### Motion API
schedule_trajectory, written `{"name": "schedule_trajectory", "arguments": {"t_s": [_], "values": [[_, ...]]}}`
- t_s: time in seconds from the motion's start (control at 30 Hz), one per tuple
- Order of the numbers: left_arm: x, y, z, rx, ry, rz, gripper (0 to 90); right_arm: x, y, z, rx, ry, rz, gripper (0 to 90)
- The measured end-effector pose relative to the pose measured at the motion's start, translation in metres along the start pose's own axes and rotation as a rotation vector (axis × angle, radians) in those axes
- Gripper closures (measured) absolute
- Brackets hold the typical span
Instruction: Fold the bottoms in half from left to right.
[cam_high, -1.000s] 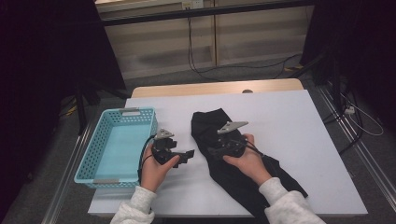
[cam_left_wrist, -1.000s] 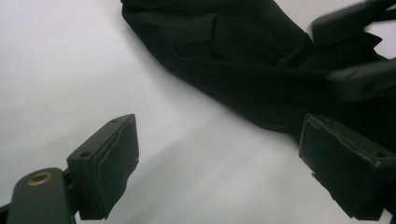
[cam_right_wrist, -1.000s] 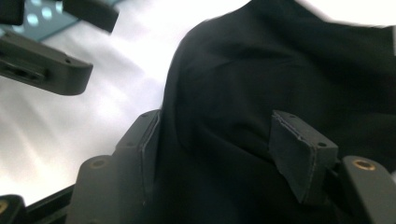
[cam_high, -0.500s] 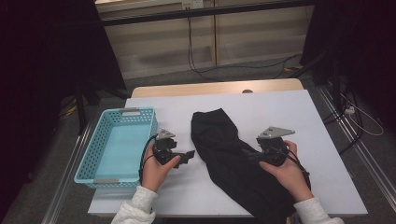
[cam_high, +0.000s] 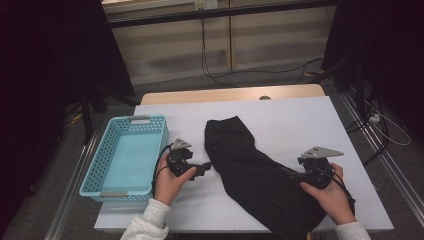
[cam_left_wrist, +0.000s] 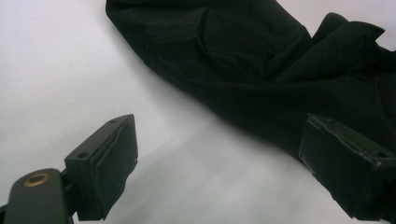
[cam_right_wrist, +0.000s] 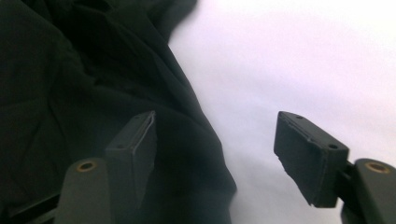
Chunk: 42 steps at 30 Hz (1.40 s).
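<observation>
A black cloth (cam_high: 250, 170) lies crumpled on the white table (cam_high: 300, 125), running from the middle toward the front right edge. My left gripper (cam_high: 205, 167) rests just left of it, jaws open and pointing at it. In the left gripper view (cam_left_wrist: 224, 172) bare table shows between the pads, and the cloth (cam_left_wrist: 261, 70) lies ahead and under the right pad. My right gripper (cam_high: 291, 174) sits at the cloth's right edge. Its jaws (cam_right_wrist: 224, 158) are open and have just been opening. The cloth's edge (cam_right_wrist: 93, 93) lies loose under the left pad.
An empty light-blue mesh basket (cam_high: 127, 157) stands at the table's left side, beside my left hand. A wooden strip (cam_high: 230, 94) runs along the far edge. Cables trail over the floor (cam_high: 280, 75) beyond it. Bare table lies right of the cloth.
My right hand has swung from over the middle of the cloth out to its right edge. The left hand and the cloth have stayed put.
</observation>
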<state>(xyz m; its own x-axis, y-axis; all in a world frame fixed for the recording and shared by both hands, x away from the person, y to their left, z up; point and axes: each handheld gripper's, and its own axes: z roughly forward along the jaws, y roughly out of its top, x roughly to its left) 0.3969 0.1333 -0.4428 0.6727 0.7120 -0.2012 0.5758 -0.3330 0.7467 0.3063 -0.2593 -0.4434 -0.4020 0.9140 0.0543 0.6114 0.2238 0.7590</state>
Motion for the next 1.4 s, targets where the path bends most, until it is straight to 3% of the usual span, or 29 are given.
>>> {"name": "schedule_trajectory", "arguments": {"t_s": [0.3,0.47,0.6,0.63,0.67,0.7,0.77,0.9,1.13,1.17,1.4], "values": [[0.001,0.004,0.002,-0.006,-0.003,0.003,11.8,-0.001,-0.016,-0.011,0.017,-0.004,0.007,33.8],[0.000,0.006,0.002,-0.006,-0.003,0.006,12.0,0.000,-0.024,-0.010,0.032,-0.004,0.036,37.9],[0.000,0.007,0.004,-0.008,-0.001,0.012,12.1,0.001,-0.028,-0.006,0.059,-0.009,0.024,43.5],[0.000,0.008,0.006,-0.010,-0.002,0.002,12.1,0.000,-0.028,-0.007,0.063,-0.004,0.026,50.9],[0.000,0.008,0.006,-0.010,-0.002,0.002,12.2,0.000,-0.028,-0.007,0.063,-0.004,0.026,50.9],[0.000,0.008,0.007,-0.008,-0.001,0.003,12.3,0.002,-0.027,-0.007,0.069,0.013,0.016,60.5],[0.000,0.008,0.008,-0.001,-0.011,-0.009,12.3,0.003,-0.027,-0.007,0.069,0.019,0.010,63.2],[-0.003,0.015,0.005,-0.016,-0.005,-0.002,12.2,0.007,-0.029,-0.005,0.048,0.042,0.025,84.2],[0.000,0.019,0.010,-0.020,0.020,-0.019,11.0,0.002,-0.028,-0.007,0.043,0.030,0.030,87.0],[0.002,0.020,0.012,-0.014,0.023,-0.022,10.9,-0.005,-0.029,-0.011,0.034,0.000,0.037,87.2],[0.005,0.029,0.023,-0.017,0.020,-0.049,12.5,-0.027,-0.033,-0.025,0.014,-0.031,0.082,87.2]]}}
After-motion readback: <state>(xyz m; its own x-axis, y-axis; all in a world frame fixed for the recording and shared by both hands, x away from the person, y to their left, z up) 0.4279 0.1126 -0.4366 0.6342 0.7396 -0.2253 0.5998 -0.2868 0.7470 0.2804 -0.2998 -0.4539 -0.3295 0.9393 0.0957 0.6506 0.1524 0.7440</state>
